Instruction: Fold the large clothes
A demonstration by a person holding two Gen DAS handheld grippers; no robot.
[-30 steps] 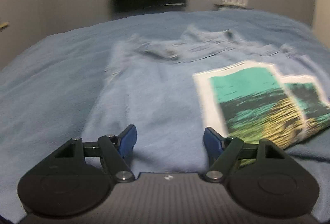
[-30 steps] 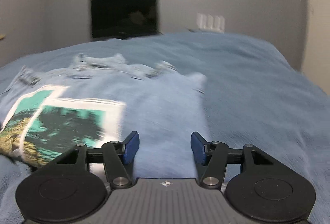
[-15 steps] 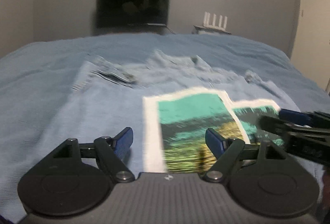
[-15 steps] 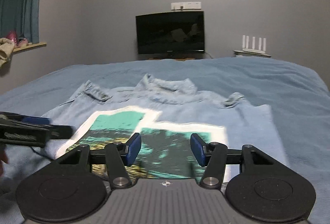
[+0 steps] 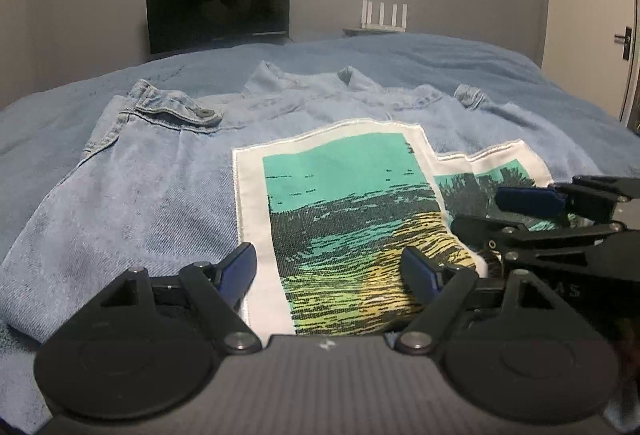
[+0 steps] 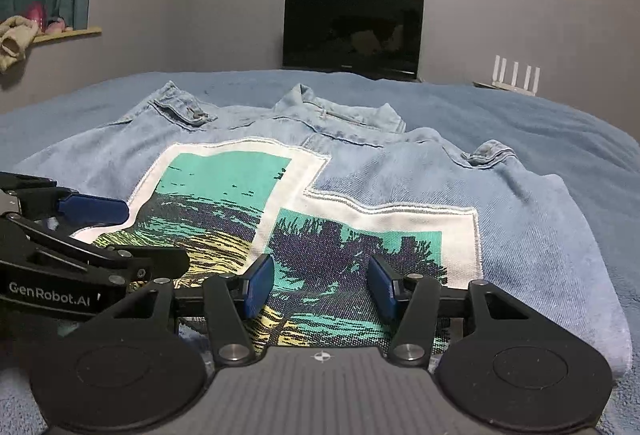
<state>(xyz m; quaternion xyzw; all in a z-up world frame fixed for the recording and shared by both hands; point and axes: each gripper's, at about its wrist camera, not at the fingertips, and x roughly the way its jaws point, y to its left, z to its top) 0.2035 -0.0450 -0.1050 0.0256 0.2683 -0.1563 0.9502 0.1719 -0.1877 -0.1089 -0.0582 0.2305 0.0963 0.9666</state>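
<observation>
Left gripper hovering over near hem of denim jacket, jaws standing wide apart, nothing pinched; have just been opening further. Blue pads sitting above printed patch, contact with cloth not determinable. Right gripper also hanging over near hem, jaws parted with patch showing between them, nothing clamped; narrowed within the past second, no cloth caught. Both pairs pointing toward collar, side by side and close together: right one entering left view from the right edge, left one entering right view from the left edge, "GenRobot.AI" label readable on it.

Jacket lying back-up and flat on blue bedspread, collar at far end, sleeves folded in with cuffs near shoulders. Patch showing teal, dark and yellow print with white border.

Dark monitor and white router standing beyond bed against grey wall.
</observation>
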